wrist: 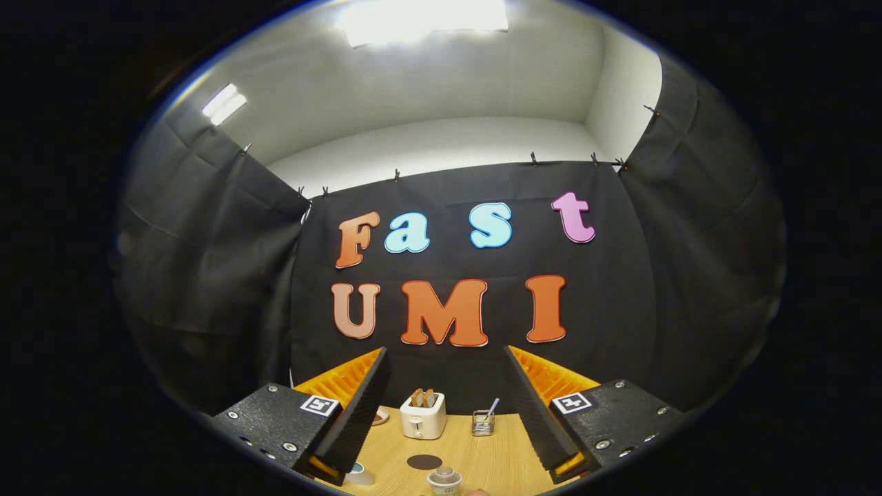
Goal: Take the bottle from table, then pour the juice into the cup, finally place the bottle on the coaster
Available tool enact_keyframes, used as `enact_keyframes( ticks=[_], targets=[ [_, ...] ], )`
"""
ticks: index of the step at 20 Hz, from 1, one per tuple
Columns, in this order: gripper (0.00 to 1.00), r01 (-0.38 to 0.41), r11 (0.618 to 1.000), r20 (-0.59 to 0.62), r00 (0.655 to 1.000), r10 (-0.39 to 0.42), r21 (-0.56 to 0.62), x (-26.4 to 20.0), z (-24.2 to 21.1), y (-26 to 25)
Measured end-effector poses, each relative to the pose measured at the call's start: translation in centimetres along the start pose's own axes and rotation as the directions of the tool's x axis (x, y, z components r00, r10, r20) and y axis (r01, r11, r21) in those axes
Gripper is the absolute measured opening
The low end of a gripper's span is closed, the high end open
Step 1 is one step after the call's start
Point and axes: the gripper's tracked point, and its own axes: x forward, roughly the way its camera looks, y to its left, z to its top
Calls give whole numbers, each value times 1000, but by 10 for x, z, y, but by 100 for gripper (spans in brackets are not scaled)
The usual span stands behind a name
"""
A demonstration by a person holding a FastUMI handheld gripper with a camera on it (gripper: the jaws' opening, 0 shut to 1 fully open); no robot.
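Note:
My gripper (446,355) is open, held high above a wooden table (482,461), with nothing between its black and orange fingers (358,406). Low in the gap between the fingers, near the table's front, I see the clear capped top of the bottle (444,478). Just beyond it lies a dark round coaster (424,461). The cup (359,471), pale with a bluish rim, stands left of the bottle and is partly hidden behind the left finger.
At the back of the table stand a white toaster (423,415) with bread in it and a small wire holder (483,422) with a stick. A small plate (380,415) peeks out beside the left finger. Black cloth walls close in the table.

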Motion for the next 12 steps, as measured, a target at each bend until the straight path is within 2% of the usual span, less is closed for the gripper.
enact_keyframes(
  ticks=[12],
  targets=[
    [97,-42,999,-54,998,42,0,3,-63,13]
  ],
)
